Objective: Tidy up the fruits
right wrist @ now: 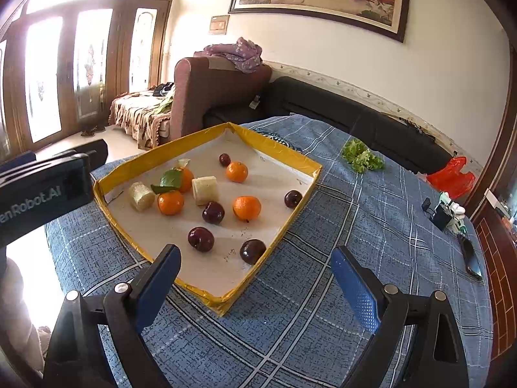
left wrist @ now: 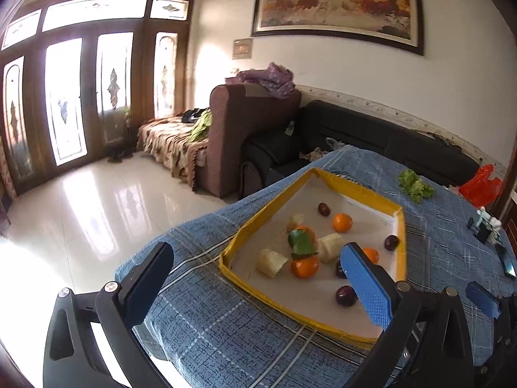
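Currently, setting: a counter [right wrist: 323, 291] under a blue plaid cloth carries a shallow white tray with a yellow taped rim [right wrist: 206, 300].
Fruit: small orange mandarins, dark red plums and pale cut banana chunks lie scattered loose across the tray floor, unsorted; it seems the tray serves as the gathering place.
Mandarins: one sits mid-tray [right wrist: 247, 208]; another wears a green leaf [right wrist: 171, 178].
Plums: two lie closest to the right tongs, one near the tray's front rim [right wrist: 252, 251], one just beside it [right wrist: 201, 239].
Left tongs [left wrist: 258, 287]: released, jaws wide apart, gripping nothing, hovering over the tray's left edge; a plum [left wrist: 345, 295] sits just beside its blue right pad.
Right tongs [right wrist: 255, 291]: released, empty, held above the tray's near corner, both plums just ahead.
Outside tray: a leafy green lettuce piece [right wrist: 362, 158] lies on the cloth, well apart.
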Motion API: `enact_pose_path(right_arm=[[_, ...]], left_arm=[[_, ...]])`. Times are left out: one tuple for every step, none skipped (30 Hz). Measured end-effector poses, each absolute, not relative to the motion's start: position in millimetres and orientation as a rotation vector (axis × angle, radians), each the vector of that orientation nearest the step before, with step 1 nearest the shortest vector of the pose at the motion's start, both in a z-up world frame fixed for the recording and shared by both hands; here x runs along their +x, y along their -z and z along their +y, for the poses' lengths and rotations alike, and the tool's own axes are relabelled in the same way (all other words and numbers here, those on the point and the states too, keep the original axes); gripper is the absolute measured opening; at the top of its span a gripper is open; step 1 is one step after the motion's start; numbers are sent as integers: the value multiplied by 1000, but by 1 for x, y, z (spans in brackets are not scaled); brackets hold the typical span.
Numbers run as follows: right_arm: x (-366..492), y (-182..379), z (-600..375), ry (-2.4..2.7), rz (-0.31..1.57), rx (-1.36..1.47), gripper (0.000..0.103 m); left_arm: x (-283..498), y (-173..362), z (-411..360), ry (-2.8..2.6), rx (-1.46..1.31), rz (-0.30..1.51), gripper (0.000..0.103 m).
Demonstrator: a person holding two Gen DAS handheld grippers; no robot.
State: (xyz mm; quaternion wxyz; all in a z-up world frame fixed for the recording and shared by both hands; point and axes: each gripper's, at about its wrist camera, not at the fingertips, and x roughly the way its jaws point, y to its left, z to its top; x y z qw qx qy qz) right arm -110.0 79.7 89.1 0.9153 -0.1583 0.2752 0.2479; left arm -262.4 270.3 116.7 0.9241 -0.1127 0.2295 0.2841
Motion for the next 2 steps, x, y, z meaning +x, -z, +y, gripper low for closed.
enact_pose_path(right_arm=[[-109, -90, 75, -504, 566, -314, 97], [-107, -93, 68, -493, 568, -298, 97]], left_arm=[[-261, -121, 265, -568, -220, 471, 103], [-261, -128, 258, -553, -205, 463, 103]])
